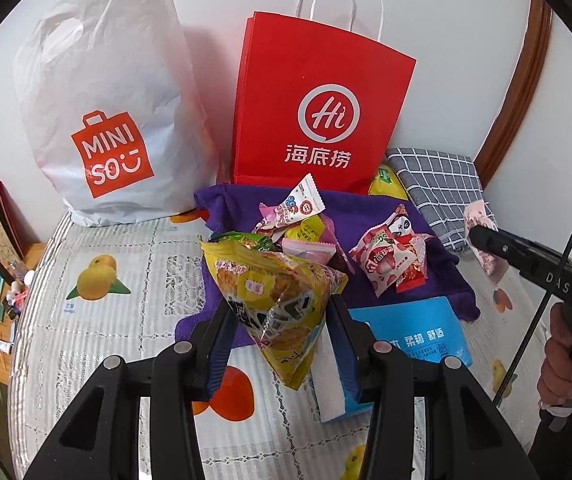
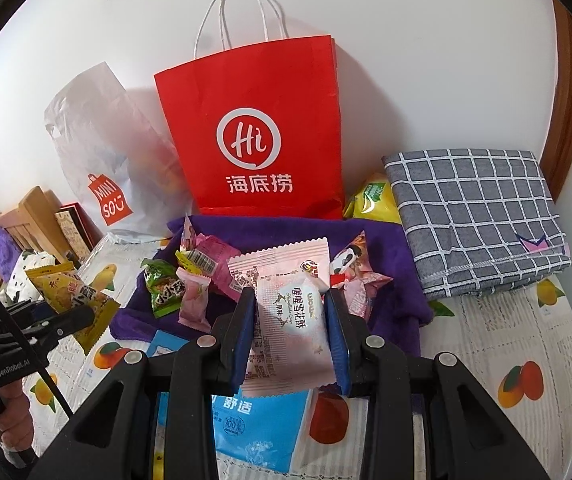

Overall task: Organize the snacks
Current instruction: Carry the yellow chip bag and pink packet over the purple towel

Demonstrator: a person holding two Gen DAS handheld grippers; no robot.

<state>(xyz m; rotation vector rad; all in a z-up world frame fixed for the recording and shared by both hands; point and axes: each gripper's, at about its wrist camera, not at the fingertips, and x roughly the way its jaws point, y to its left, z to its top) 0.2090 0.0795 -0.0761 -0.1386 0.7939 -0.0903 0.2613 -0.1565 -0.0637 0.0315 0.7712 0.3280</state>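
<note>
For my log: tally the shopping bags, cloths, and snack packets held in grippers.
Shopping bags: 2 (white bag, red bag)
Cloths: 2 (purple cloth, grey checked cloth)
Held packets: 2 (yellow packet in left gripper, pink packet in right gripper)
Total: 6

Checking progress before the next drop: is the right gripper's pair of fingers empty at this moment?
No: the right gripper is closed on a pale pink snack packet, held between its blue-padded fingers.

Left wrist view sits low over the bed, facing the wall, close to the red bag and slightly left of it. Right wrist view faces the same bag from just right, equally near. Both share the red bag, the white bag left of it and the purple cloth before it.
</note>
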